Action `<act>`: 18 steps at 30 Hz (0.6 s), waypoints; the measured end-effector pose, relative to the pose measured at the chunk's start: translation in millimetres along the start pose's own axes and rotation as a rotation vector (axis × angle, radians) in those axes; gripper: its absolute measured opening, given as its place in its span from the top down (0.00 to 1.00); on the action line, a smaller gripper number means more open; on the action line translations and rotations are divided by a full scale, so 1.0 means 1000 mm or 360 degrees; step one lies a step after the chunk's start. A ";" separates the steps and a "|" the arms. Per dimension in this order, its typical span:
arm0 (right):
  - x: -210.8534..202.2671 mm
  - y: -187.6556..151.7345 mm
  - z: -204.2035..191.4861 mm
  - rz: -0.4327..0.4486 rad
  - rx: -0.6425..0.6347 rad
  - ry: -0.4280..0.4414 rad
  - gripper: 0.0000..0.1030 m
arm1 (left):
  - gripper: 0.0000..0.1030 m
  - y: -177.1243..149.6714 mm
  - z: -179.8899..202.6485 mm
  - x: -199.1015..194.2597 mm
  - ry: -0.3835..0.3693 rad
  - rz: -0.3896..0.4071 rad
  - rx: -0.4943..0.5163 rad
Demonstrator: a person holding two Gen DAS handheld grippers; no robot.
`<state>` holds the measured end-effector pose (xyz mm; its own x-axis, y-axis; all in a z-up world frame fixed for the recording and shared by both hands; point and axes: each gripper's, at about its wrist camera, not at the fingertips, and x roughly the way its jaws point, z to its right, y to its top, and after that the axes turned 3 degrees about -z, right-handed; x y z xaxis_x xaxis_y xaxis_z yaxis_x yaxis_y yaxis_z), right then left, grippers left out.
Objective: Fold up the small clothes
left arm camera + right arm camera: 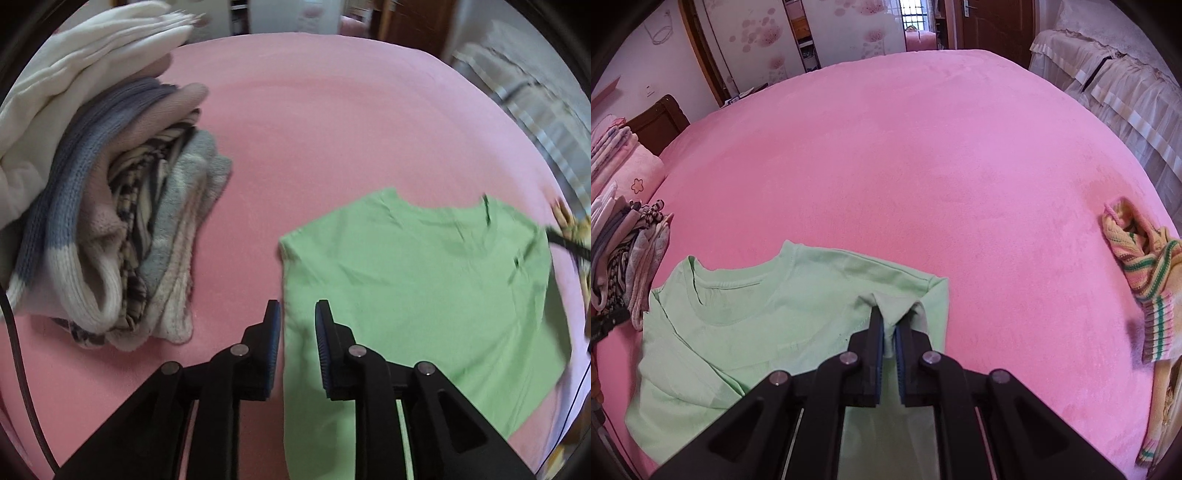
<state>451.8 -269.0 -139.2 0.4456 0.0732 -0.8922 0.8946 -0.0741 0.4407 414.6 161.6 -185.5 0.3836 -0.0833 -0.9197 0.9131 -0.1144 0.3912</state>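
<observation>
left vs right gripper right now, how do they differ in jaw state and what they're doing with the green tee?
The left gripper has its jaws apart with nothing pinched, sitting over the side edge of the green T-shirt; the right gripper is shut on a fold of that shirt's fabric, near its sleeve. The left gripper sits next to the stack of folded clothes; the right is nearer the striped knit garment. Both point down at the pink bedspread.

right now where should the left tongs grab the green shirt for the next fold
Likely the side hem of the green shirt just below the left tongs, coming straight down from above: the shirt lies flat on the pink blanket, so only its edge gives a lip. The right tongs already pinch the folded sleeve.
</observation>
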 end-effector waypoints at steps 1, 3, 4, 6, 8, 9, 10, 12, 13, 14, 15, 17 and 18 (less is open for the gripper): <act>0.000 0.000 0.000 -0.0014 0.0012 0.0019 0.89 | 0.83 -0.003 0.003 0.001 -0.0007 -0.0001 0.0044; -0.003 -0.002 0.002 -0.0033 0.0022 0.0052 0.75 | 0.83 -0.007 0.003 0.006 -0.0045 -0.0007 0.0073; -0.006 -0.004 0.001 -0.0030 0.0015 0.0059 0.72 | 0.83 -0.008 0.002 0.009 -0.0087 -0.0013 0.0073; -0.014 -0.007 -0.001 -0.0008 -0.0027 0.0050 0.68 | 0.83 -0.009 -0.003 0.016 -0.0175 -0.0004 0.0078; -0.021 -0.012 -0.003 0.0003 -0.0080 0.0048 0.68 | 0.83 -0.009 -0.008 0.023 -0.0247 -0.0002 0.0082; -0.024 -0.014 -0.004 0.0008 -0.0105 0.0043 0.68 | 0.83 -0.004 -0.008 0.026 -0.0275 -0.0001 0.0091; -0.026 -0.016 -0.005 0.0010 -0.0128 0.0035 0.68 | 0.83 -0.002 -0.008 0.029 -0.0287 0.0006 0.0105; -0.028 -0.021 -0.004 0.0015 -0.0165 0.0009 0.68 | 0.84 -0.005 -0.009 0.034 -0.0292 0.0009 0.0122; -0.029 -0.022 -0.003 0.0012 -0.0176 0.0003 0.68 | 0.84 -0.005 -0.009 0.035 -0.0300 0.0011 0.0125; -0.028 -0.024 -0.002 0.0008 -0.0182 -0.0003 0.68 | 0.83 -0.005 -0.009 0.036 -0.0302 0.0016 0.0127; -0.028 -0.025 0.000 0.0006 -0.0182 -0.0006 0.68 | 0.83 -0.005 -0.009 0.037 -0.0305 0.0025 0.0132; -0.028 -0.028 0.004 0.0001 -0.0175 -0.0006 0.68 | 0.79 -0.005 -0.009 0.040 -0.0301 0.0042 0.0148; -0.027 -0.029 0.006 0.0000 -0.0168 -0.0005 0.68 | 0.71 -0.006 -0.010 0.040 -0.0284 0.0050 0.0153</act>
<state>413.7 -274.9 -128.2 0.4458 0.0700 -0.8924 0.8932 0.0309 0.4486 426.1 168.7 -224.7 0.3736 -0.2614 -0.8900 0.8804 -0.2022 0.4289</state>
